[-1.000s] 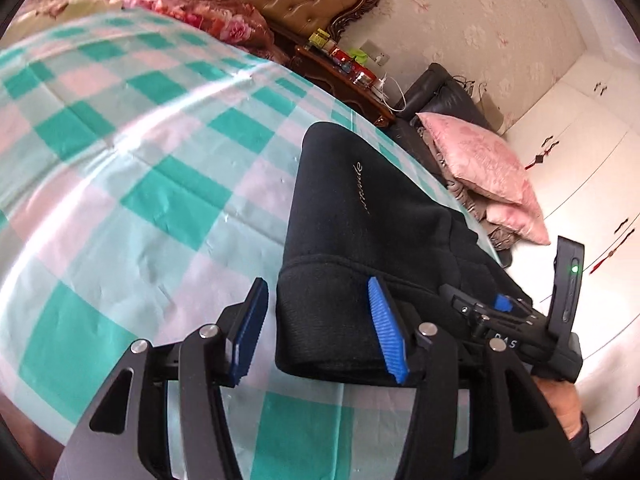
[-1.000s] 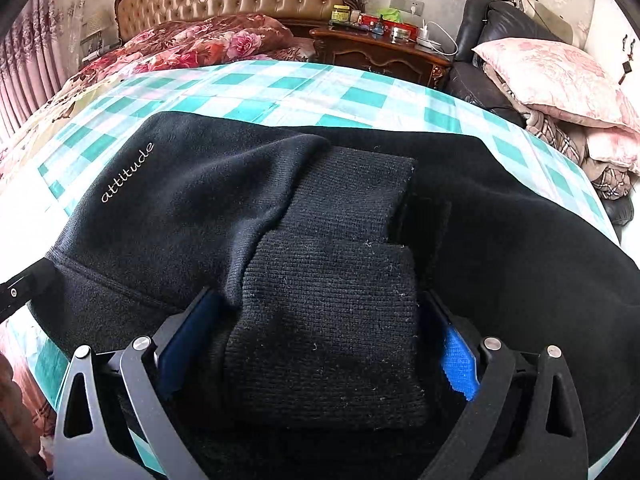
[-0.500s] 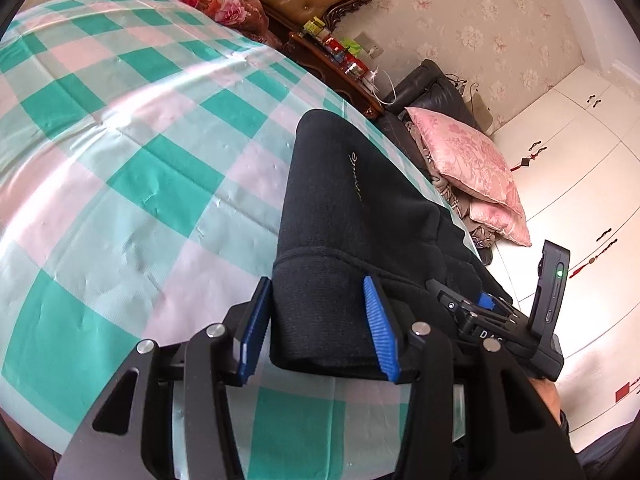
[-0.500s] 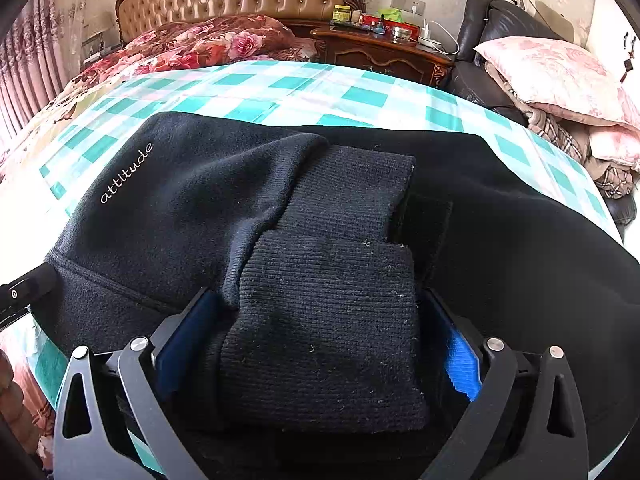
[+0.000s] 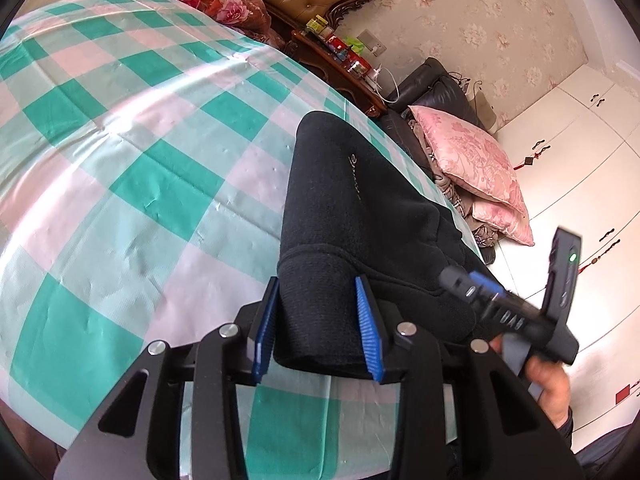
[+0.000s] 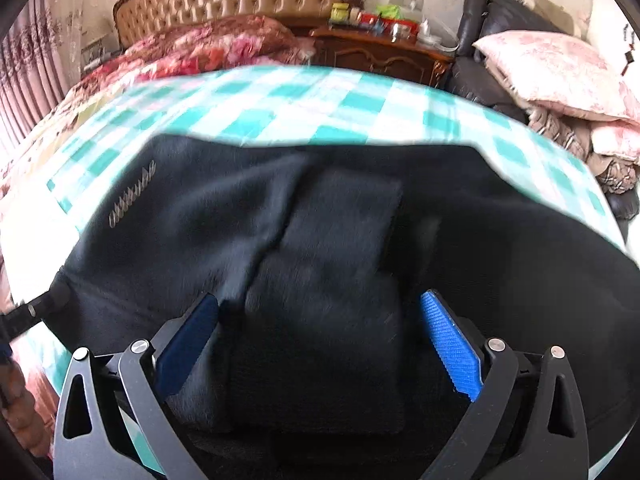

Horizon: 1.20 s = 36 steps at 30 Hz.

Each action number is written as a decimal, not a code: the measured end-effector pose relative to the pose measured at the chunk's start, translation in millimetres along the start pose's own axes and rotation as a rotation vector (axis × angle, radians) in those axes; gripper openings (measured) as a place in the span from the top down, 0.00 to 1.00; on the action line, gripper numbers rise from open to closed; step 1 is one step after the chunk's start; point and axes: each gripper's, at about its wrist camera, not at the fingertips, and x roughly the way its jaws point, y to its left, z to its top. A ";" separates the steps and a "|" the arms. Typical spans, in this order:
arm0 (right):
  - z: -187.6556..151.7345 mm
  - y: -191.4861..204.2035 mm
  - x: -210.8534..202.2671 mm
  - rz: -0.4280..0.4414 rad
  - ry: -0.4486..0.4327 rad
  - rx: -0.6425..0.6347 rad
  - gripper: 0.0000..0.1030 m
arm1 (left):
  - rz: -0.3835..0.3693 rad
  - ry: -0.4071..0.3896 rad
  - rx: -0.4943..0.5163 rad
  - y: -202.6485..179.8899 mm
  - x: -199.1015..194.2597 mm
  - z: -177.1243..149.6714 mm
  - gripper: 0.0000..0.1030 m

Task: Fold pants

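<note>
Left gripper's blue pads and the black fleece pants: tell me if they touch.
Touching. In the left wrist view the closing left gripper has both blue pads pressed on the folded edge of the black fleece pants.

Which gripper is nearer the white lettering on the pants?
Left. The left gripper is closing on the pants' ribbed corner just below the lettering; the right gripper straddles folded cuffs farther along the same edge.

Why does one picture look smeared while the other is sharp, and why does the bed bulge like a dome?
Right wrist view: motion blur smears the black pants and the checkered bedspread. Left wrist view: mostly crisp, with only the other claw's handle blurred, and window glare shining on the bedspread. In both views, the fisheye lens bends the flat bed into a dome and darkens the corners.
</note>
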 end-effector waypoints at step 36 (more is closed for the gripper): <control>112.5 37.4 -2.3 0.270 0.237 -0.066 0.07 | 0.264 -0.047 0.336 -91.1 -15.9 -8.2 0.71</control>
